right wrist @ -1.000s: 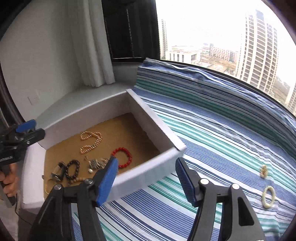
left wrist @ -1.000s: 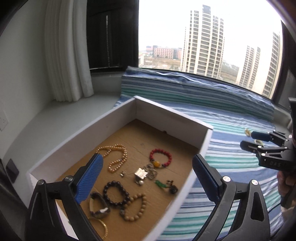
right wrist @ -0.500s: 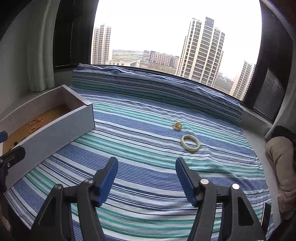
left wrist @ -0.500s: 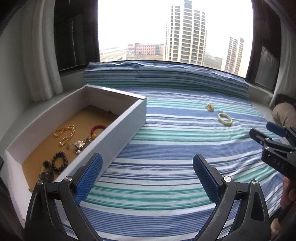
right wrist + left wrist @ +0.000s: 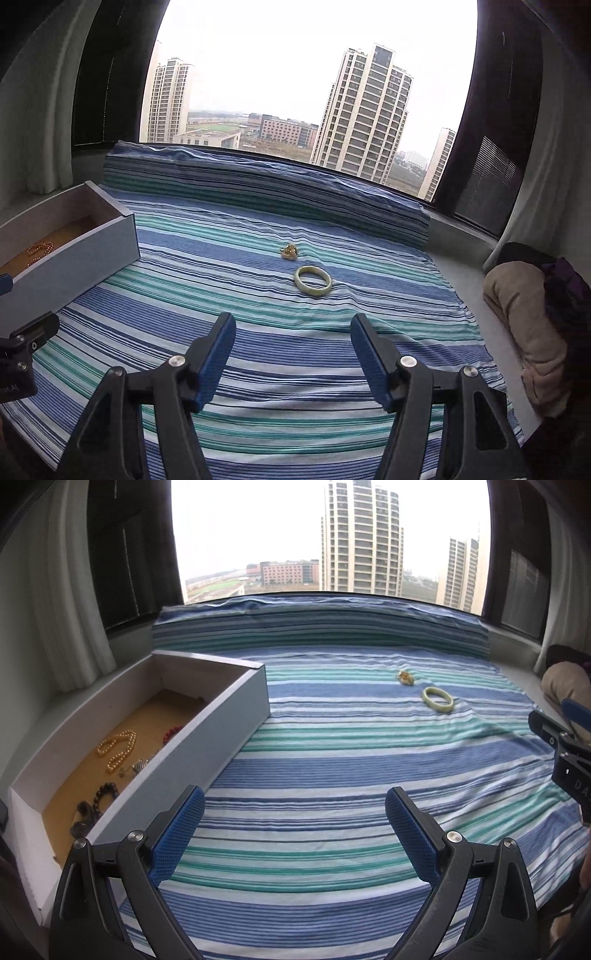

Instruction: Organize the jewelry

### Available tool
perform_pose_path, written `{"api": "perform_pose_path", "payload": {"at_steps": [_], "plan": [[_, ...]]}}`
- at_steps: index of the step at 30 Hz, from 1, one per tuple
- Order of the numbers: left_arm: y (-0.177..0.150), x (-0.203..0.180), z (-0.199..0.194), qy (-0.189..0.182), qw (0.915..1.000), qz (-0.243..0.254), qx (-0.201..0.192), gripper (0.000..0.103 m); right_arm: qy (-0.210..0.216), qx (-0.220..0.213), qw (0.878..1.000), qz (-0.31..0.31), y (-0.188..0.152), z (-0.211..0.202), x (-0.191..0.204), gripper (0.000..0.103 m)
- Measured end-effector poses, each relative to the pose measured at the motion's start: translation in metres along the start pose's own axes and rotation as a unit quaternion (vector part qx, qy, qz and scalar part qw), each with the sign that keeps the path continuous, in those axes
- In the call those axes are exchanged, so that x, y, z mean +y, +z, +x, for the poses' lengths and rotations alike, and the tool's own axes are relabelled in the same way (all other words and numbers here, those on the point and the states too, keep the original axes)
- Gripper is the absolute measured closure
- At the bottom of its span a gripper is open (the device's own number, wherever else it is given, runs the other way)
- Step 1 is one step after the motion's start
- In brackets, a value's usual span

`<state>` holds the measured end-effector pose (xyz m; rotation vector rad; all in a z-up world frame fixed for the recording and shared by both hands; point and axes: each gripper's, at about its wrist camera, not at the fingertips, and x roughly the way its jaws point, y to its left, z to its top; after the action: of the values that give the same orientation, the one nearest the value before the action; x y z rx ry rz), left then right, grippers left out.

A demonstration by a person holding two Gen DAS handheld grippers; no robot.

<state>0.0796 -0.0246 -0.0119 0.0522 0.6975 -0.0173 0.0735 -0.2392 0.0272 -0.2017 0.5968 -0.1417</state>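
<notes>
A striped blue, teal and white cloth is spread across the surface below a wide window. A white box at left frame holds beaded bracelets. A pale green bangle and a gold piece lie mid-frame, just apart. Left tongs and right tongs are held wide open, empty.
</notes>
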Motion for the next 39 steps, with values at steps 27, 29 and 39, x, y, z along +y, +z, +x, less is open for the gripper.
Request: {"api": "perform_pose_path", "payload": {"at_steps": [27, 29, 39], "plan": [[-0.008, 0.001, 0.025, 0.011, 0.9994, -0.01, 0.031, 0.004, -0.029, 0.002, 0.999, -0.016, 0.002, 0.015, -0.003, 0.037], [-0.008, 0.001, 0.029, 0.012, 0.9993, -0.009, 0.034, 0.004, -0.028, 0.004, 0.999, -0.017, 0.001, 0.017, -0.003, 0.037], [-0.024, 0.015, 0.056, 0.021, 0.9974, -0.022, 0.065, 0.004, 0.197, 0.111, 0.969, 0.098, -0.017, 0.116, -0.088, 0.037]]}}
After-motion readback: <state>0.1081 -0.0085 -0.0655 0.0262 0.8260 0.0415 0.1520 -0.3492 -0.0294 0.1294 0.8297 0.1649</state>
